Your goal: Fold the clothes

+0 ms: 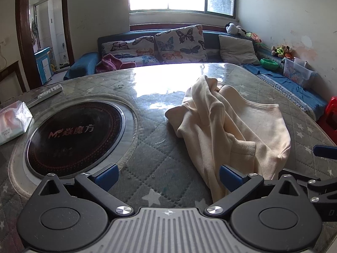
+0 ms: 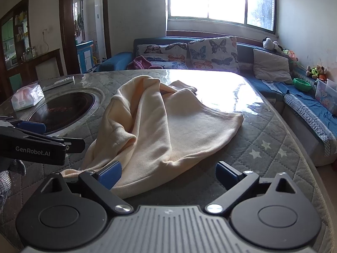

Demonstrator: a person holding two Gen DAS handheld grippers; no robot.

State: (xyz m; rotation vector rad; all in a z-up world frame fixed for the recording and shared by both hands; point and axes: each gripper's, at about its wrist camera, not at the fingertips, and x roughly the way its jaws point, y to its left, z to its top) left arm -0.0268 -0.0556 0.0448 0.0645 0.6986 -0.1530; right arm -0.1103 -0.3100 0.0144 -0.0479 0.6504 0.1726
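Crumpled cream fleece garment (image 2: 160,122) lies unfolded ahead of both wide-open, empty grippers (image 1: 168,176) (image 2: 168,174); folding seemingly unstarted

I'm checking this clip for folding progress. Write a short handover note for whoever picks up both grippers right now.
Left gripper: open, holding nothing, at the near edge of the table, with the garment's near end by its right finger.
Right gripper: open, holding nothing; the garment's near hem lies between its fingers, not pinched.
Cream garment: crumpled in a loose heap on the quilted table cover, to the right of the round cooktop. A tissue pack sits at the far left.
Done: no fold visible.
Left: grasp the near hem, spread it flat, then fold it.
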